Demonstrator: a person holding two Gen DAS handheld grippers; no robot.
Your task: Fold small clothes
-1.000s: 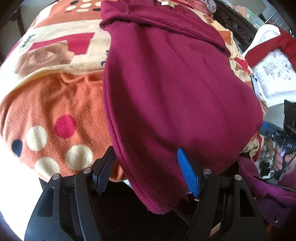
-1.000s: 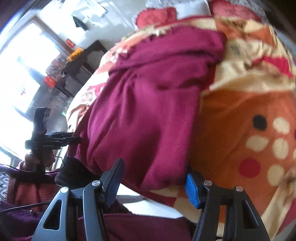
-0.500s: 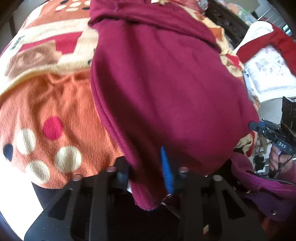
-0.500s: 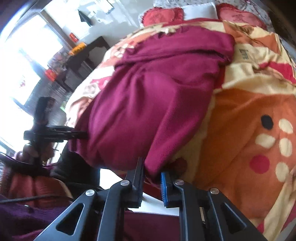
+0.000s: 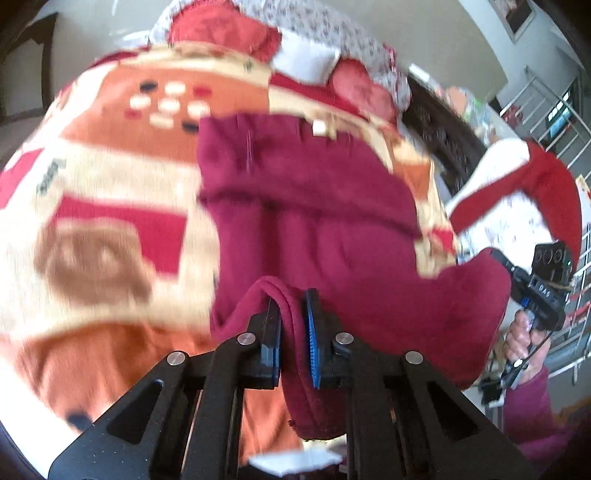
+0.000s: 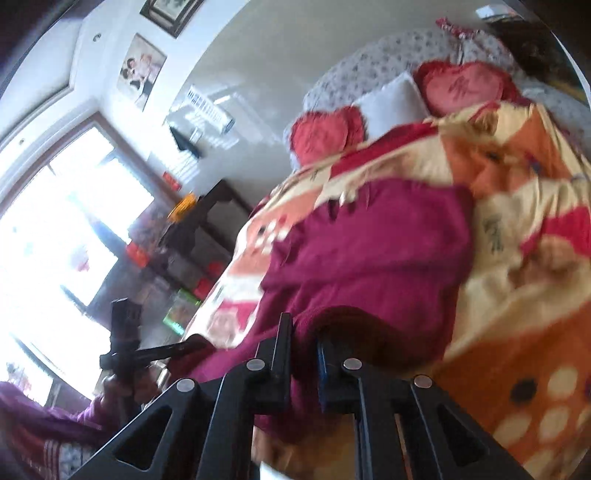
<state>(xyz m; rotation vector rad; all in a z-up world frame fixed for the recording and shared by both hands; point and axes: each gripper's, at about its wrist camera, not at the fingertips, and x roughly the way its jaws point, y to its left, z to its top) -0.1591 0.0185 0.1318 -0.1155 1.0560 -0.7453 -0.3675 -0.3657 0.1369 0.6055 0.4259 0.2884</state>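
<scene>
A maroon garment lies lengthwise on a bed covered by an orange, cream and red patterned blanket. My left gripper is shut on the garment's near hem at its left corner and holds it lifted. My right gripper is shut on the other near corner of the same garment, also lifted off the blanket. The right gripper shows at the right edge of the left wrist view; the left gripper shows at the left in the right wrist view.
Red heart-shaped pillows and a white pillow lie at the bed's head. A red and white cloth lies beside the bed, with a dark carved cabinet behind. A bright window and dark shelves stand on the other side.
Both grippers closed from open onto the garment's near hem corners, then lifted them up and forward over the bed; the views now tilt up toward the pillows.
</scene>
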